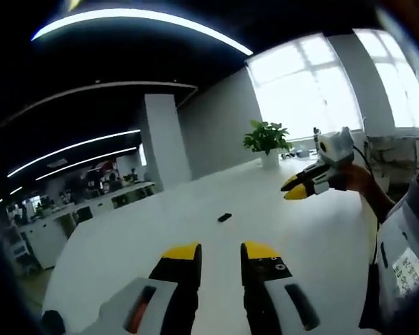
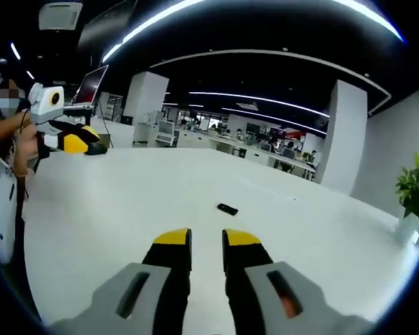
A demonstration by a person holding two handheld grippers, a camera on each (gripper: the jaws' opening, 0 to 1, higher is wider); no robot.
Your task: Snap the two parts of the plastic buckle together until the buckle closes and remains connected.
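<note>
In the left gripper view the left gripper point(image 1: 221, 252) rises from the bottom edge, its two yellow-tipped black jaws standing apart with nothing between them, over a bare stretch of the large white table point(image 1: 160, 230). Beyond the jaw tips, well apart from them, a small dark object point(image 1: 225, 217) lies flat on the table; it is too small to tell whether it is the plastic buckle, one part or both. The right gripper point(image 1: 298, 188) enters this view from the right, held above the table, with its yellow tips close together; whether they are fully clenched cannot be told there. In the right gripper view that gripper's jaws stand released, a clear gap between the tips, empty, with the same dark object ahead on the table. A potted green plant point(image 1: 267, 142) stands at the table's far end near bright windows point(image 1: 304, 84).
</note>
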